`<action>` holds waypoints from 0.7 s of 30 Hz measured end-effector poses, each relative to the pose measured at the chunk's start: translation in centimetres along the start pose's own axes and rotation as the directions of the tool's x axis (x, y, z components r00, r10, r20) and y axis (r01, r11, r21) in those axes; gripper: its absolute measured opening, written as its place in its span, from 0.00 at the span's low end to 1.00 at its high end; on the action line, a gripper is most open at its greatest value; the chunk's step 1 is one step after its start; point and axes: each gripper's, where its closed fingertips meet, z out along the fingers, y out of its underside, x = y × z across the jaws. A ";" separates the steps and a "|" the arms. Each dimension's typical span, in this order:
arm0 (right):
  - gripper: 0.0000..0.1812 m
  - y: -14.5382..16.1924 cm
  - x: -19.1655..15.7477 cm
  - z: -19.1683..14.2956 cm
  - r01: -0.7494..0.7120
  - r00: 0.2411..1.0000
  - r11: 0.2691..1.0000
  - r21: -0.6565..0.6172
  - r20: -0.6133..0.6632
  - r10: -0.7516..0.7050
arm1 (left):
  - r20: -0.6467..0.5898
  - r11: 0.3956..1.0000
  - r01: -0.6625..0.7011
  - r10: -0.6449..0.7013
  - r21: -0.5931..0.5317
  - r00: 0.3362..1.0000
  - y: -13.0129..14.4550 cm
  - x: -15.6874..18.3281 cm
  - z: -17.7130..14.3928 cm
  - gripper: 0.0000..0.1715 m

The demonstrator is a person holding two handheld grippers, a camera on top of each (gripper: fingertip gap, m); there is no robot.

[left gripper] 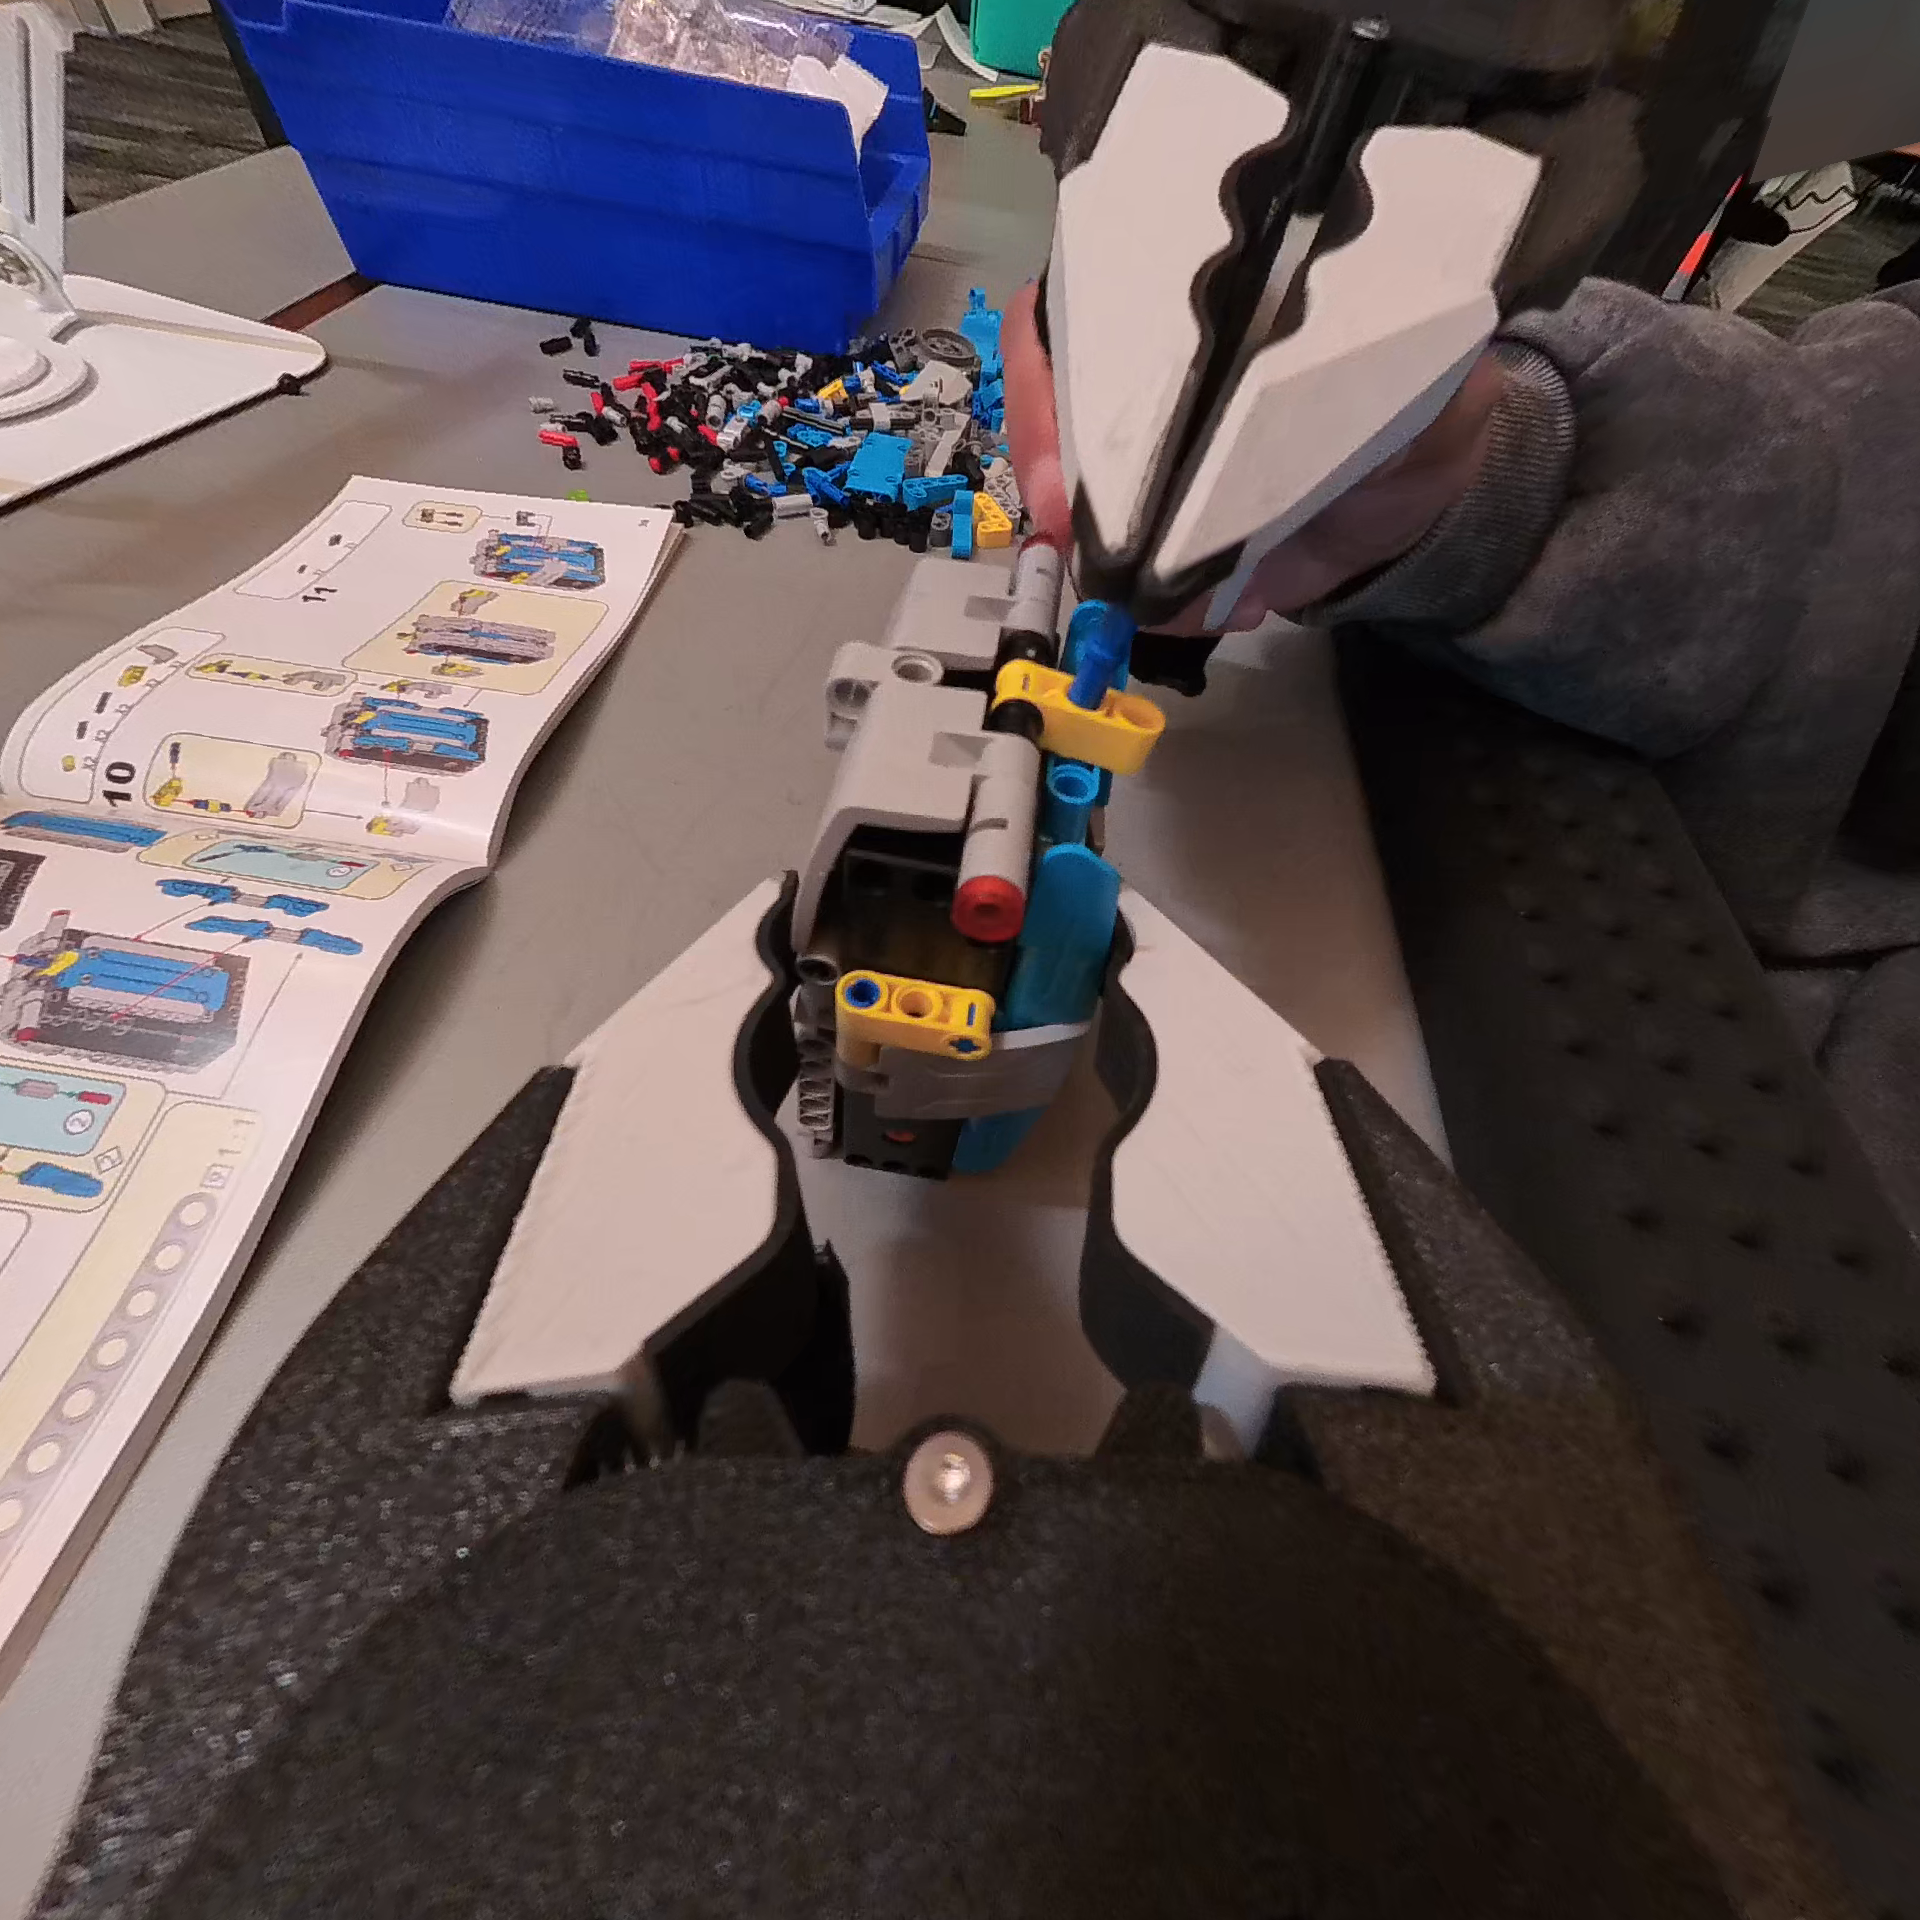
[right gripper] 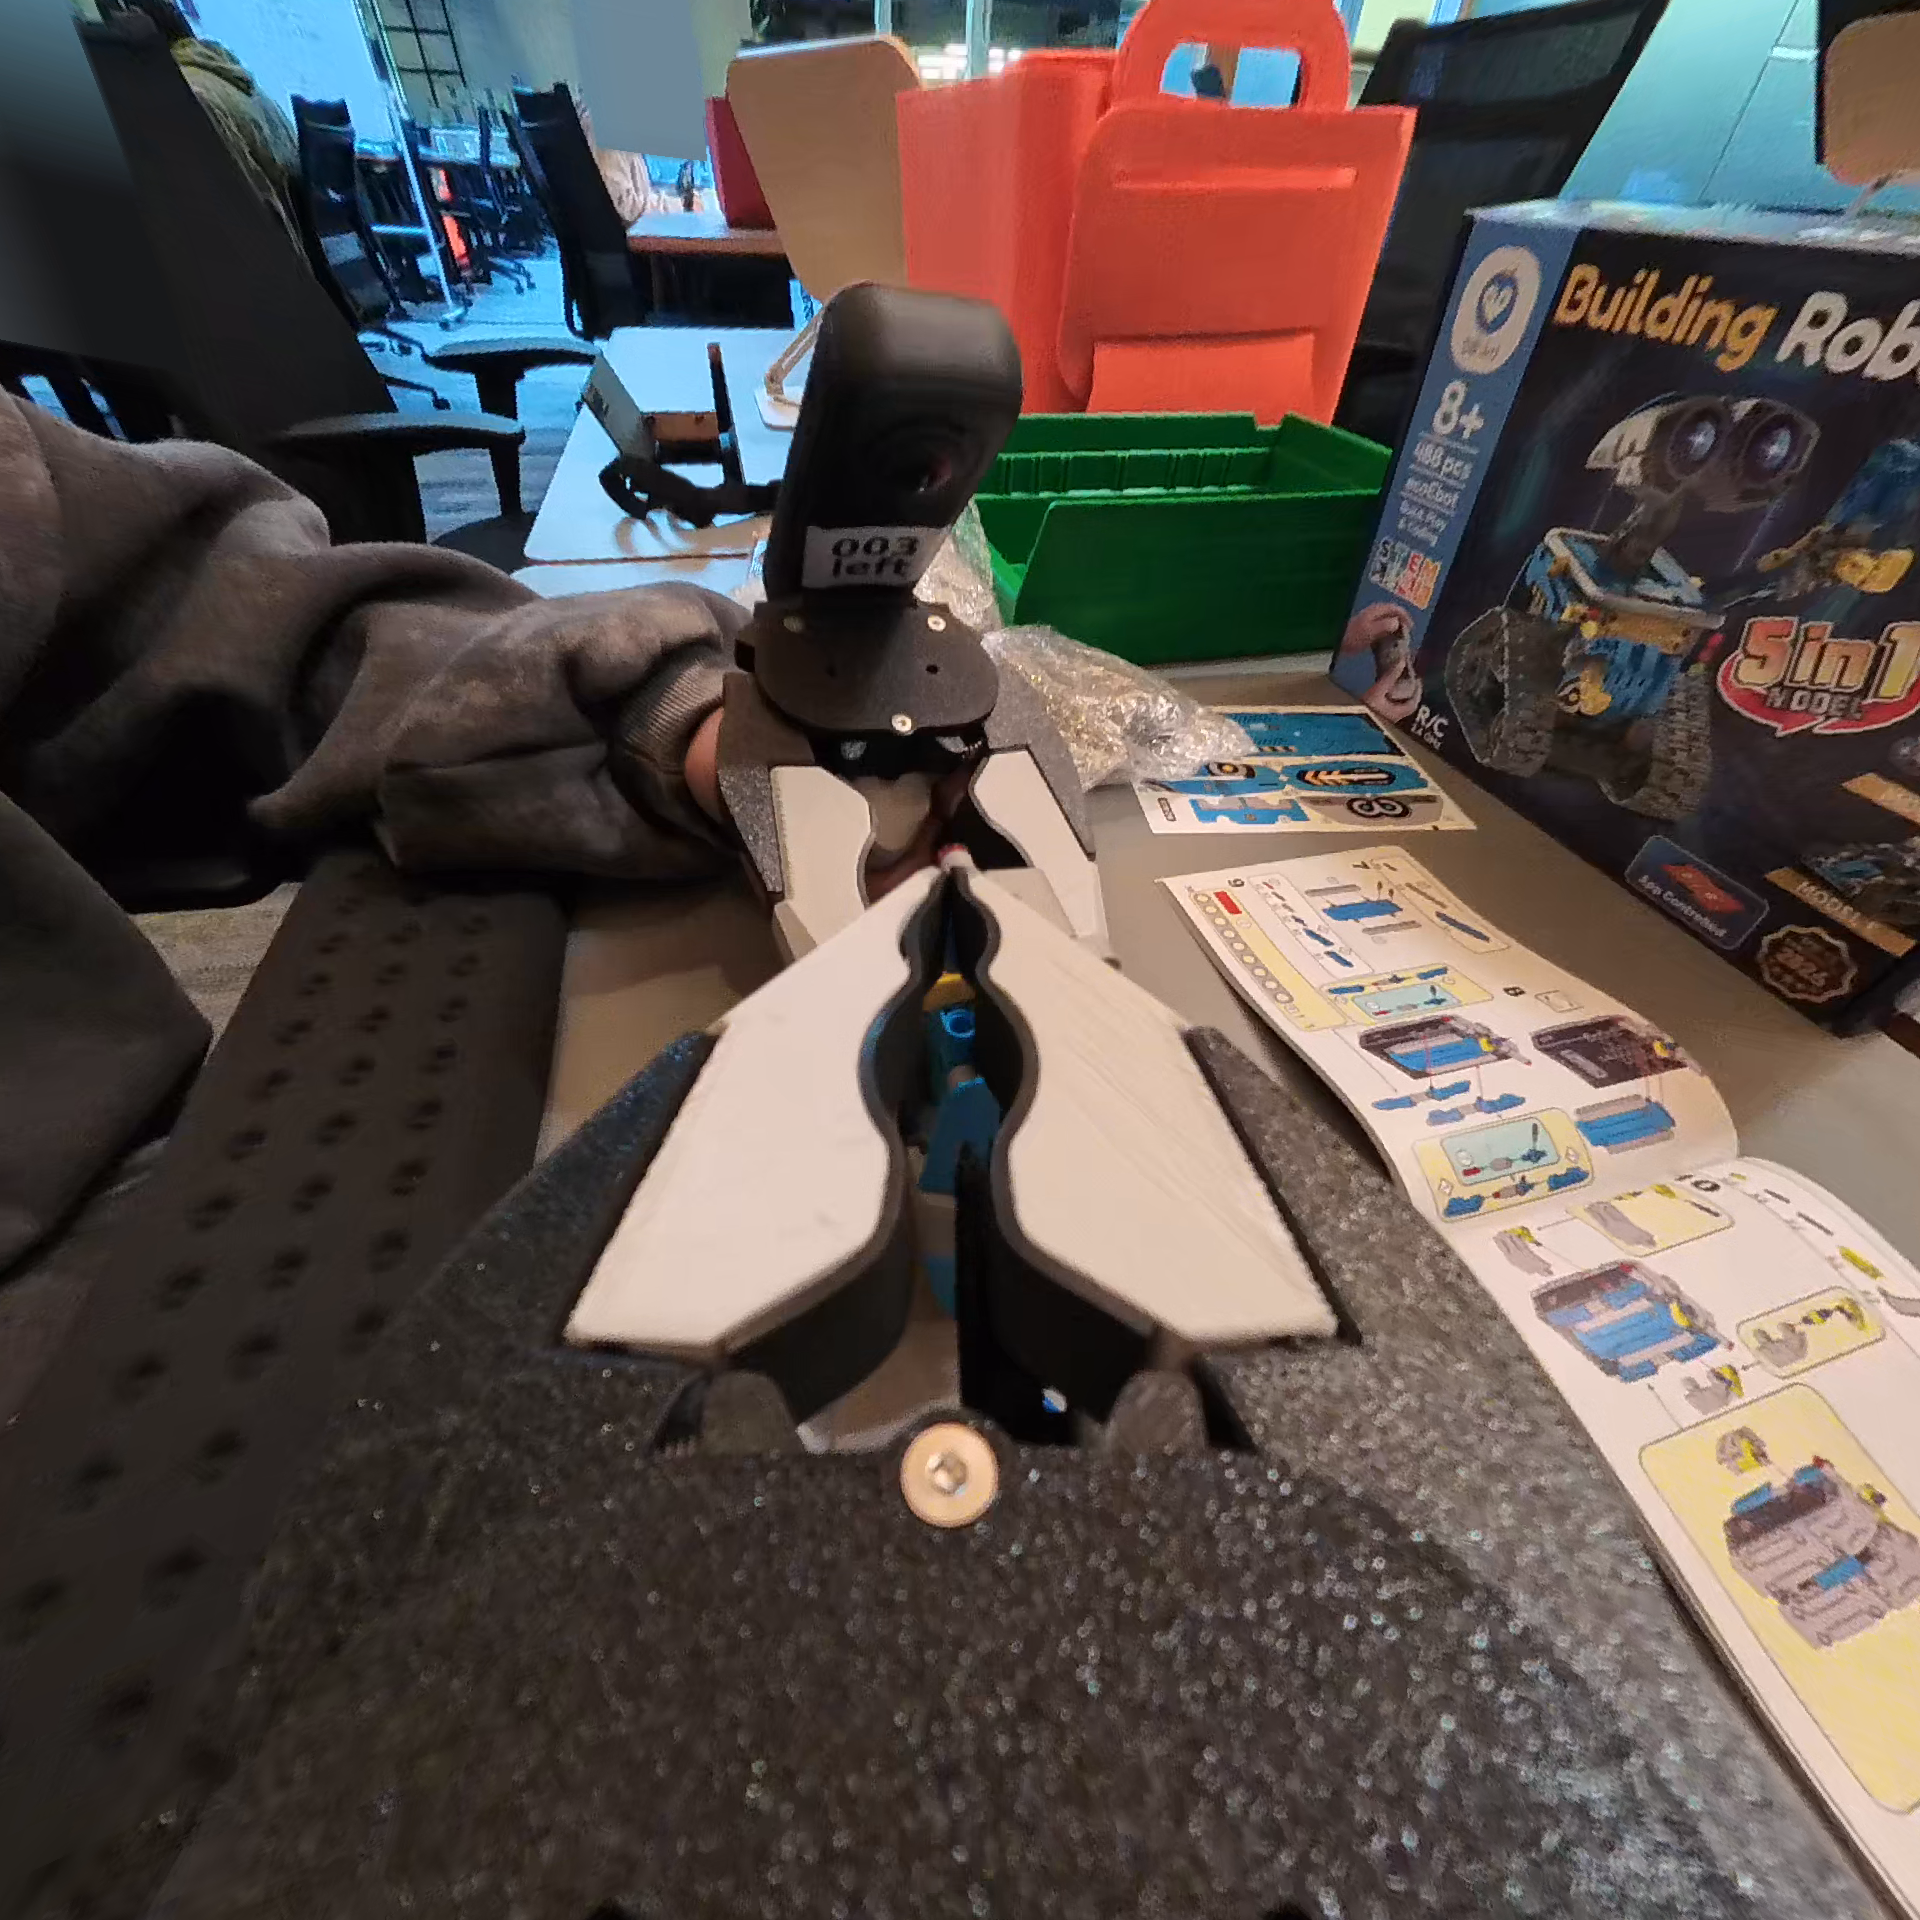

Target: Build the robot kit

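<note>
Though clamped only at its near end, sits flat on table [left gripper: 644, 727]: model [left gripper: 935, 790], grey, black and blue bricks, running lengthwise straight ahead of left gripper [left gripper: 951, 935]. Judged held so to leave the far half clear for right gripper [left gripper: 1122, 597] and to keep the build steady under any push from above.

Left gripper: about half open, set to the model's width. Presses one finger against the grey side and the other against the blue panel, so grips the model. Shows a yellow connector just between the tips.

Right gripper: comes down steeply from ahead-right of left gripper, tips pointing at the model's top. Nearly closed, pinching a blue pin [left gripper: 1099, 655] by its upper end. Has the pin's lower end standing in a hole of yellow beam [left gripper: 1086, 717] on the model's right edge; depth of seating not readable. Right wrist view confirms tips together, blue and yellow showing in the gap behind them.

Surroundings, probably kept within reach:
- booklet [left gripper: 312, 779], lying open left of left gripper
- parts pile [left gripper: 810, 436], far ahead and slightly left, beyond the model
- blue bin [left gripper: 623, 156], behind the pile
- box [right gripper: 1683, 582], sticker sheet [right gripper: 1299, 779] and green bin [right gripper: 1174, 520], ahead-right of right gripper
</note>
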 end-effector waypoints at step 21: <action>0.00 0.4 -0.2 0.1 -0.212 0.970 0.977 -0.025 0.116 0.213 | 0.006 1.000 -0.004 0.004 0.002 1.000 0.0 0.1 0.0 0.32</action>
